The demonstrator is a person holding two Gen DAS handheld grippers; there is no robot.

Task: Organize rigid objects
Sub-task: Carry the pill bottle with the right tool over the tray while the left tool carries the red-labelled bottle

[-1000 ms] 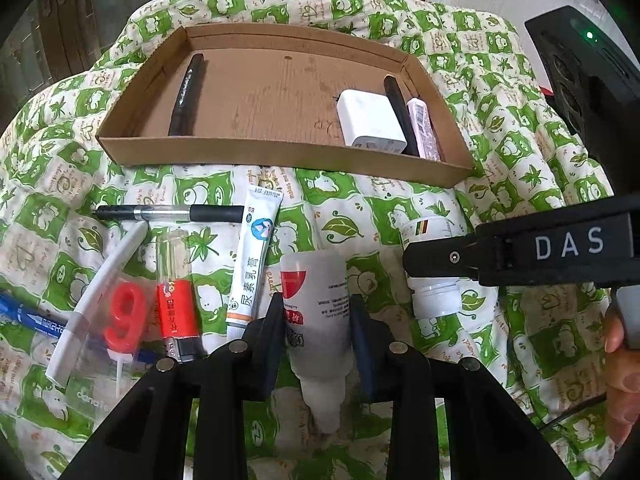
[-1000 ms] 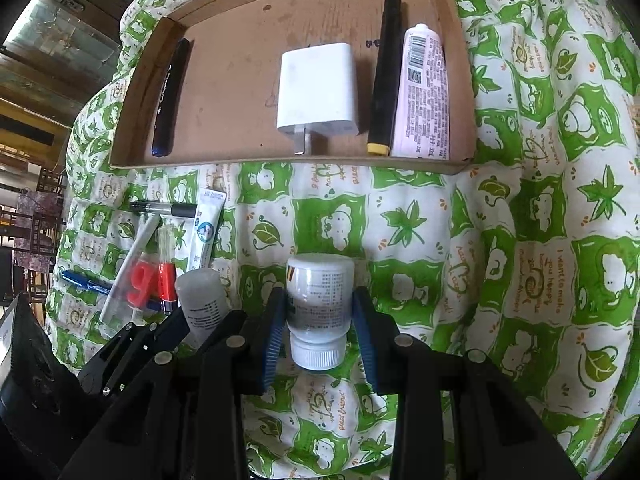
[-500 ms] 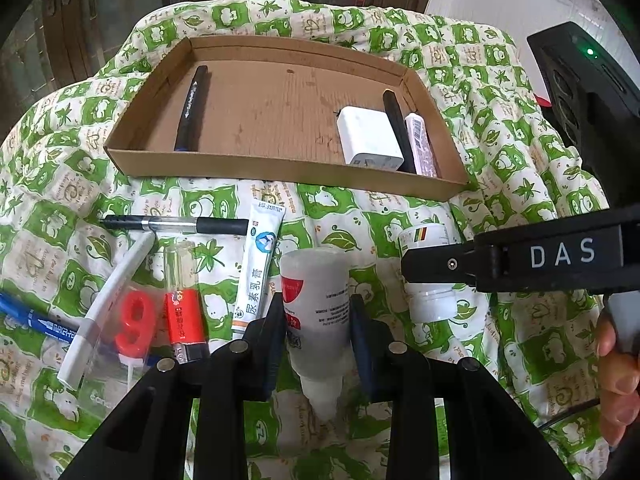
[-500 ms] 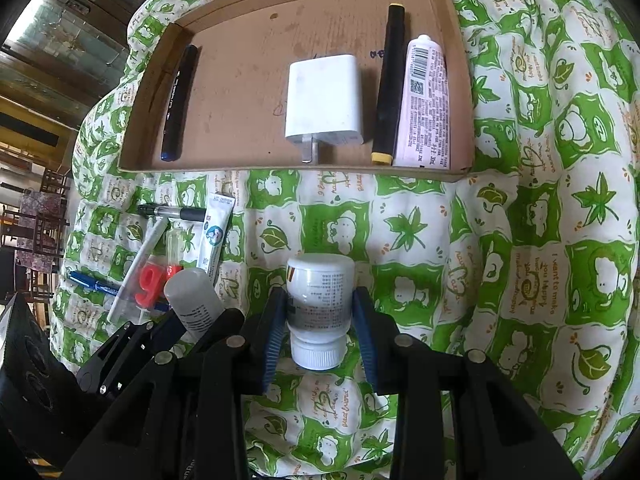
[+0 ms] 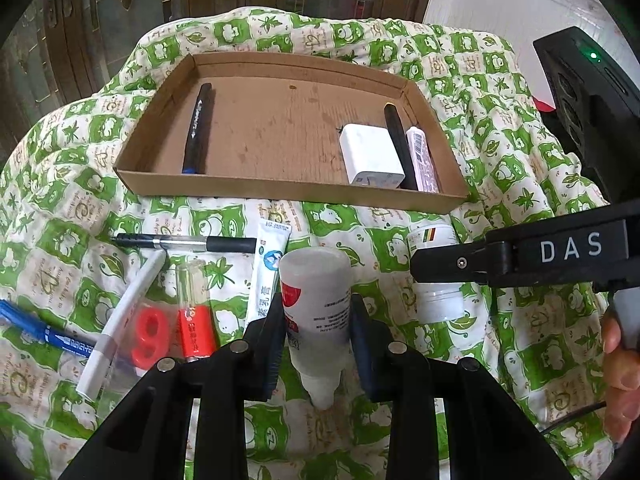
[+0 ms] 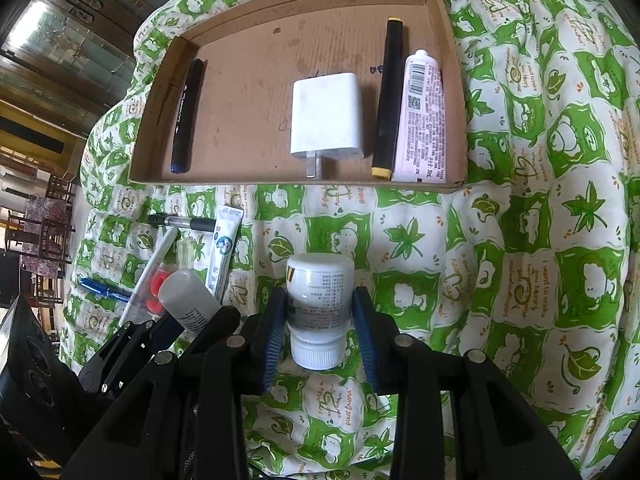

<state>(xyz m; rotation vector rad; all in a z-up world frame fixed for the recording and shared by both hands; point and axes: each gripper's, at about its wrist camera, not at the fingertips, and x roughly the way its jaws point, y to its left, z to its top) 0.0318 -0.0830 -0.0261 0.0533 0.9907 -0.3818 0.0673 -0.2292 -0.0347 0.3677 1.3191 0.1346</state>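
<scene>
Two bottles are gripped at once here, one in each gripper, both above the green patterned cloth (image 6: 520, 240) and short of the cardboard tray (image 6: 448, 20).

The left gripper (image 5: 318, 320) is clamped on a cloudy squeeze bottle (image 5: 316, 292), taken across the middle of its body with the nozzle pointing back toward the camera. The right gripper (image 6: 320, 320) is clamped on a white pill bottle (image 6: 320, 292), held around the lower body just above the ribbed cap, which also faces the camera.

Both are judged to be light plastic. The pill bottle looks stiff-walled, so a firm squeeze should be tolerated; its glossy label may be slippery, and a grip on the straight body is preferred to the cap. The squeeze bottle is likely softer in the wall, so it could dent or slide if pinched hard, and the mid-body hold seems the safest place. Being round, either could roll once set down, so flat placement along the tray's length is advised.

In the tray a white charger (image 6: 326, 116), a black marker (image 6: 388, 96), a pale tube (image 6: 424, 120) and a dark pen (image 6: 184, 116) are already laid. Open floor is seen between the pen and the charger.

Left on the cloth are a toothpaste-like tube (image 5: 266, 272), pens, a red lighter (image 5: 194, 312) and a red number candle (image 5: 146, 338).
</scene>
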